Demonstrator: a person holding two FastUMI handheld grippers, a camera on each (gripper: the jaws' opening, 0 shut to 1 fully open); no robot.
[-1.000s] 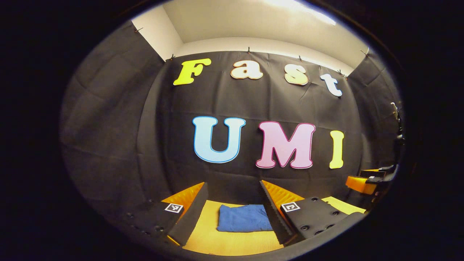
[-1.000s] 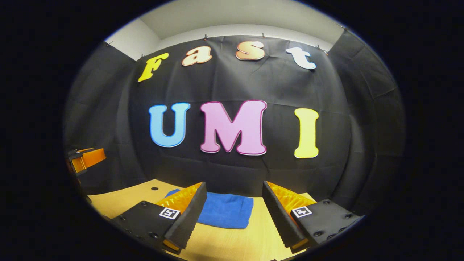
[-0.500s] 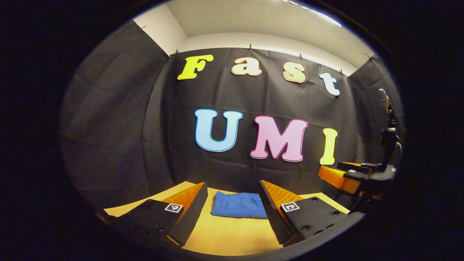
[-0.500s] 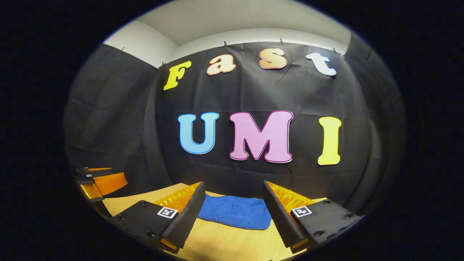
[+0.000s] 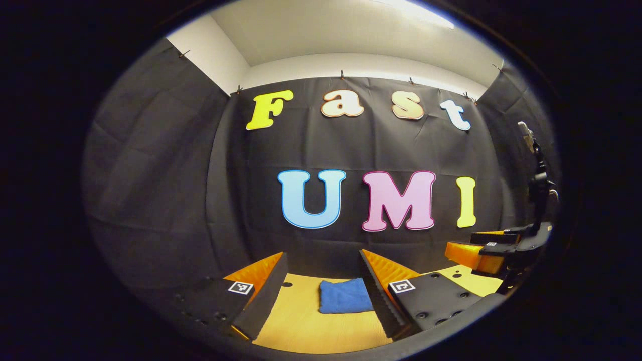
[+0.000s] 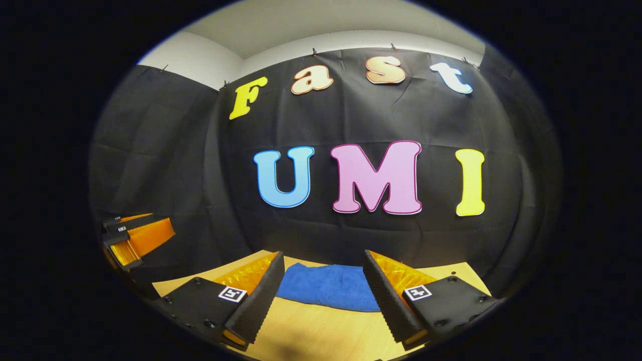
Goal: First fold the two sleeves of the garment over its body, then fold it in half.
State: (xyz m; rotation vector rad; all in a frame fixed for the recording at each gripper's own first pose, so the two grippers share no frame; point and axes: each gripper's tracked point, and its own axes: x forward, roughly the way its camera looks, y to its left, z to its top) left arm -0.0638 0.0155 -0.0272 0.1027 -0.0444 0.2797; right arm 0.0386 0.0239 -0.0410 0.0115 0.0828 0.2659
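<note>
Folded blue garment (image 5: 345,296) on the wooden tabletop (image 5: 306,326) — both hand-held grippers held above it.
It lies near the tabletop's far edge by the black wall; left hand-held gripper (image 5: 321,296) and right hand-held gripper (image 6: 323,296) have fingers apart — empty.

plain blue garment (image 5: 345,296) folded on a light yellow wood-grain table (image 6: 321,336), black cloth wall (image 6: 165,165) behind, off-white ceiling (image 5: 321,35) above
</note>
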